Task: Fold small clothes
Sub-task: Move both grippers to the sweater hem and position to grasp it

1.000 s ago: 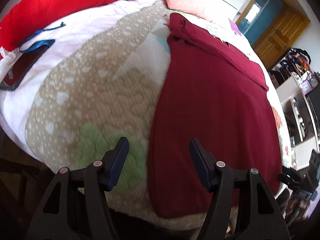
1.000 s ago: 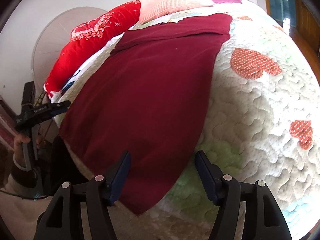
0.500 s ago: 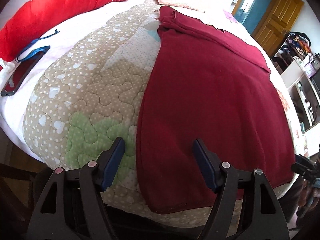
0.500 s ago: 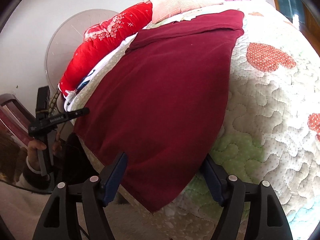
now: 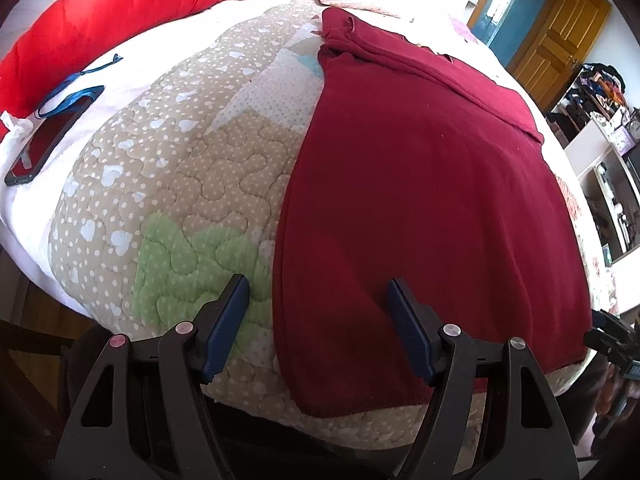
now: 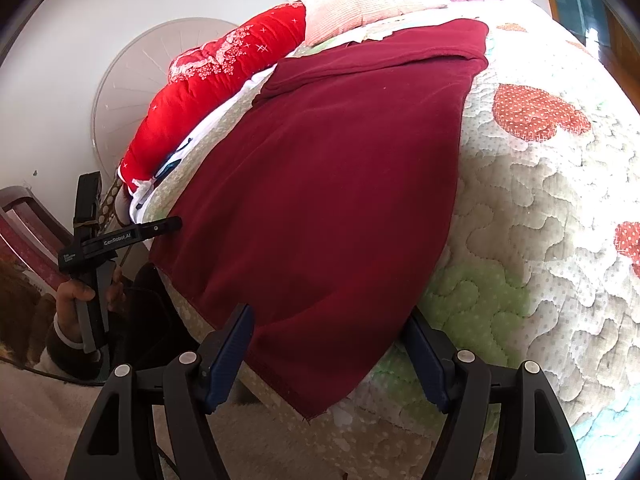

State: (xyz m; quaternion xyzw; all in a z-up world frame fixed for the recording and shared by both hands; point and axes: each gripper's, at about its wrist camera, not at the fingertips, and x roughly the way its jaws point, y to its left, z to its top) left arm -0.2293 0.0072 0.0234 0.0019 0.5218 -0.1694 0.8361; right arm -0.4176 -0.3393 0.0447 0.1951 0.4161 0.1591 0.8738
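Observation:
A dark red garment (image 5: pixel 420 184) lies spread flat on the quilted bed, its far end folded over into a band; it also shows in the right wrist view (image 6: pixel 332 184). My left gripper (image 5: pixel 318 300) is open and empty, its jaws straddling the garment's near left edge just above the hem. My right gripper (image 6: pixel 328 328) is open and empty, its jaws on either side of the garment's near right corner, which hangs over the bed edge. The left gripper also shows in the right wrist view (image 6: pixel 160 229), held by a hand at the garment's other near corner.
The patchwork quilt (image 5: pixel 168 184) covers the bed. A red bolster (image 5: pixel 120 12) and a pink pillow (image 6: pixel 368 0) lie at the head. A phone with a blue lanyard (image 5: pixel 44 136) lies at the left. Shelves (image 5: pixel 600 168) and a wooden door (image 5: pixel 560 32) stand to the right.
Both grippers have moved in closer to the garment's near hem. The right gripper's jaws now straddle the hanging corner. Both stayed open.

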